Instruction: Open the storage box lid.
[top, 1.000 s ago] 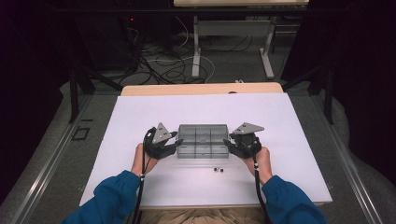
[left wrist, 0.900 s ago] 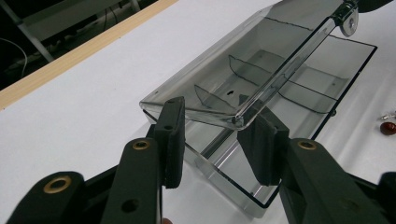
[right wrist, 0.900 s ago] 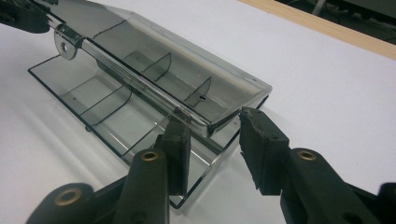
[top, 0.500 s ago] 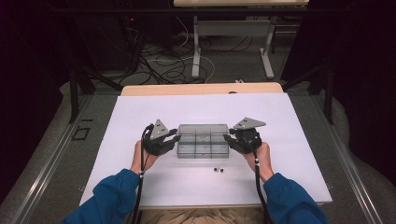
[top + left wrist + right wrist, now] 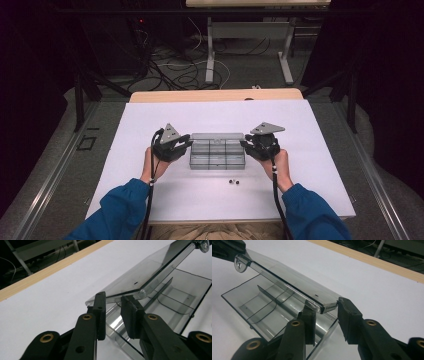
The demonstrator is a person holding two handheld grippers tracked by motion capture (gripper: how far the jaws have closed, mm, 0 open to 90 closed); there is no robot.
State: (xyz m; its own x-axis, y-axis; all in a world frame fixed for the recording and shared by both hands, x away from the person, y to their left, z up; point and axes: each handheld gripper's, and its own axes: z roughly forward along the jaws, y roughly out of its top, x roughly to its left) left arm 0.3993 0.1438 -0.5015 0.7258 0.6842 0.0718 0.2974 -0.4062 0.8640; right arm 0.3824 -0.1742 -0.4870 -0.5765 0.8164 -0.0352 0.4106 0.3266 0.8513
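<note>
— At the middle of the white surface (image 5: 150,120), what sits?
— A clear compartment box (image 5: 217,151), lid (image 5: 140,277) half raised.
— The tongs?
— Left tongs (image 5: 113,307) and right tongs (image 5: 324,312), jaws just closing, each grasp a lid end.

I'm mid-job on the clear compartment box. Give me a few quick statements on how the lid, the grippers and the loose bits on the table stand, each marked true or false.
1. The lid of the clear box is lifted at an angle above the compartments. True.
2. The left gripper and the right gripper each have fingers at one end of the lid. True; their jaws have just been closing.
3. The compartments are packed with screws. False; those visible in the gripper views look empty.
4. Two small dark parts lie on the white table in front of the box. True.
5. The box stands on the bare wooden strip. False; it sits on the white surface, with the wooden strip farther back.
</note>
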